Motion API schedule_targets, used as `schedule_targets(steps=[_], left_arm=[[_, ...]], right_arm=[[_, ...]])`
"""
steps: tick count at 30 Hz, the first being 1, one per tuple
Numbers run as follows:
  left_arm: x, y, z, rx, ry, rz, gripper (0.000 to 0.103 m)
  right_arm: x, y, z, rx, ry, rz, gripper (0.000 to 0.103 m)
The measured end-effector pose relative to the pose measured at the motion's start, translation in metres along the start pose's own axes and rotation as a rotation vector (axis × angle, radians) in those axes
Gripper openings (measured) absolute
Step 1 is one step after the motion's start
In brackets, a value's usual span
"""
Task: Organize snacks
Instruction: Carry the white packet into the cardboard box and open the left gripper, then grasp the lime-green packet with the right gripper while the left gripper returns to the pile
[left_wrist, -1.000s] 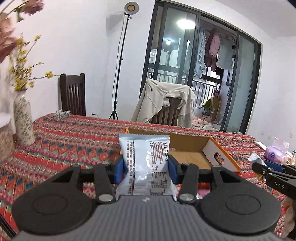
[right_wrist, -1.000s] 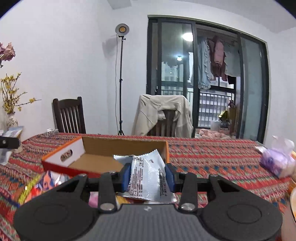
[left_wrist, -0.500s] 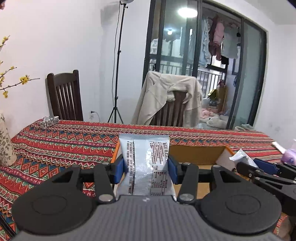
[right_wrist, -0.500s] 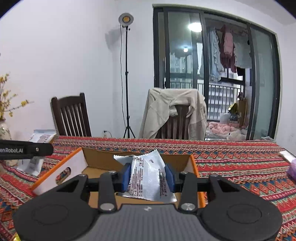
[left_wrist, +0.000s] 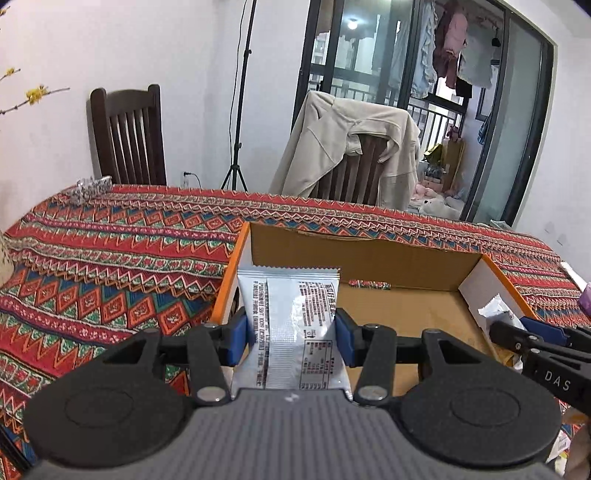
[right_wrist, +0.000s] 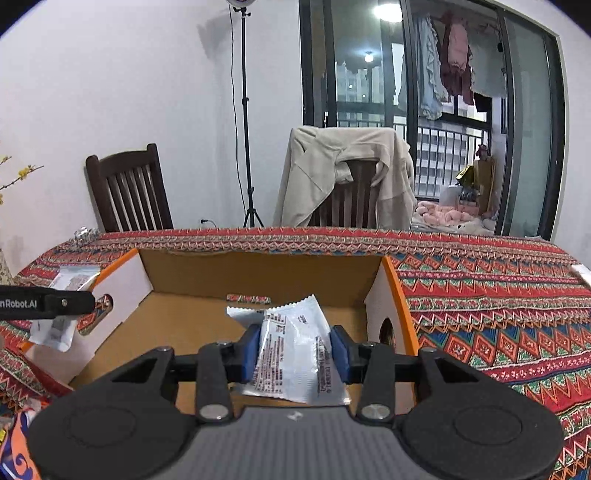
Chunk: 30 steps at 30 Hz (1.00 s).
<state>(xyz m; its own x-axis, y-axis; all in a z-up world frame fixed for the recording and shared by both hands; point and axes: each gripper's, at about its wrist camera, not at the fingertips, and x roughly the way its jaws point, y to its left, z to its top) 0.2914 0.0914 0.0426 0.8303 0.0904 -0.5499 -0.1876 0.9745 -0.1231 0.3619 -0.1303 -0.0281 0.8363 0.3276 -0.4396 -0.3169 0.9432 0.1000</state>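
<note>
An open cardboard box with orange edges (left_wrist: 373, 243) (right_wrist: 258, 269) sits on the patterned tablecloth. My left gripper (left_wrist: 291, 338) is shut on a silver snack packet (left_wrist: 291, 314), held upright over the box's left wall. My right gripper (right_wrist: 293, 349) is shut on a second silver snack packet (right_wrist: 295, 350), held over the box's inside. The right gripper and its packet show at the right edge of the left wrist view (left_wrist: 535, 343). The left gripper's finger and its packet show at the left edge of the right wrist view (right_wrist: 55, 302).
The table has a red patterned cloth (left_wrist: 110, 251) (right_wrist: 498, 295). Two wooden chairs (left_wrist: 129, 136) stand behind it, one draped with a beige jacket (left_wrist: 351, 147). Colourful snack packs (right_wrist: 18, 435) lie at the near left of the box. A small strip (right_wrist: 247, 298) lies inside the box.
Both grippers have moved forward and tilted down over the box, each still holding its packet. The box now fills more of both views.
</note>
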Motion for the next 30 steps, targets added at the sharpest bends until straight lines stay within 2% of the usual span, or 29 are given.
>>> schedule_targets(steps=[1, 2, 4, 5, 6, 8, 9, 10, 12, 13, 17, 30], left_arm=[[0.0, 0.002, 0.001, -0.003, 0.0, -0.007, 0.049], [0.0, 0.003, 0.0, -0.009, -0.002, -0.012, 0.054], [-0.002, 0.004, 0.0, -0.014, -0.011, -0.025, 0.069], [-0.004, 0.004, 0.0, -0.013, -0.02, -0.027, 0.079], [-0.006, 0.003, 0.0, -0.013, -0.029, -0.026, 0.085], [-0.01, 0.003, -0.001, -0.015, -0.04, -0.029, 0.092], [-0.012, 0.003, -0.001, -0.019, -0.045, -0.033, 0.101], [-0.015, 0.003, 0.0, -0.027, -0.052, -0.035, 0.103], [-0.02, 0.003, 0.001, -0.036, -0.061, -0.036, 0.103], [-0.022, 0.003, 0.001, -0.04, -0.064, -0.037, 0.103], [-0.028, -0.001, 0.006, -0.048, -0.068, -0.028, 0.103], [-0.082, -0.018, 0.007, -0.008, -0.137, -0.03, 0.103]], right_arm=[[0.0, -0.001, -0.001, 0.004, 0.002, 0.008, 0.044], [-0.001, -0.003, -0.002, 0.007, 0.001, 0.015, 0.043], [-0.004, -0.004, -0.002, 0.012, -0.008, 0.023, 0.052], [-0.006, -0.003, -0.002, 0.011, -0.014, 0.024, 0.061], [-0.008, -0.002, -0.001, 0.009, -0.022, 0.023, 0.068], [-0.012, -0.002, -0.001, 0.006, -0.037, 0.028, 0.076], [-0.014, -0.001, -0.001, 0.005, -0.044, 0.032, 0.084], [-0.015, -0.001, -0.001, 0.004, -0.05, 0.035, 0.088], [-0.019, -0.001, 0.0, 0.004, -0.065, 0.043, 0.1], [-0.021, -0.001, 0.001, 0.008, -0.072, 0.047, 0.103], [-0.028, -0.003, 0.003, 0.023, -0.096, 0.074, 0.103], [-0.08, 0.006, 0.012, -0.023, -0.162, 0.054, 0.103]])
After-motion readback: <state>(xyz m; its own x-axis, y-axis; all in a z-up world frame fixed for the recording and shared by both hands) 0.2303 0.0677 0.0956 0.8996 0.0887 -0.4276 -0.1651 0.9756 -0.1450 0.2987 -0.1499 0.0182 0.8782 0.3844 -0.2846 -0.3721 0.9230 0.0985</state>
